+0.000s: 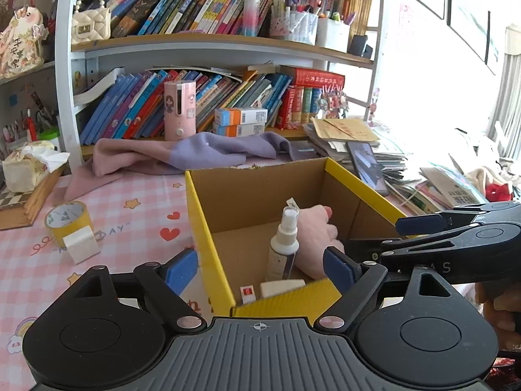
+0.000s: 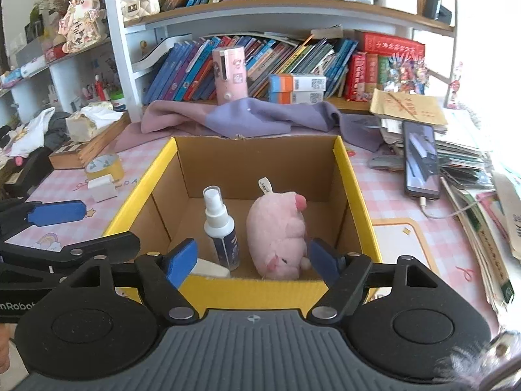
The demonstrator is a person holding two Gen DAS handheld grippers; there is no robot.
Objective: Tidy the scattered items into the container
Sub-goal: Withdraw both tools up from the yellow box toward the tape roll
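In the yellow-rimmed cardboard box (image 2: pixel 353 182): white spray bottle (image 2: pixel 220 228) upright beside pink plush pig (image 2: pixel 276 231).
Left gripper (image 1: pixel 260 268) and right gripper (image 2: pixel 252 259) both gape, empty.

A child's room at home: shelves (image 1: pixel 208 40) full of books (image 1: pixel 182 3), a pink checked tablecloth (image 1: pixel 130 215), a little purse (image 1: pixel 91 22).

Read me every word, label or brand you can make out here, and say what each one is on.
"nRobo", cut off by the frame edge: left gripper body.
"DAY": pink checked tablecloth, partly hidden by the white block.
Book spines, red book, envelope, toy tag: too small or blurred.
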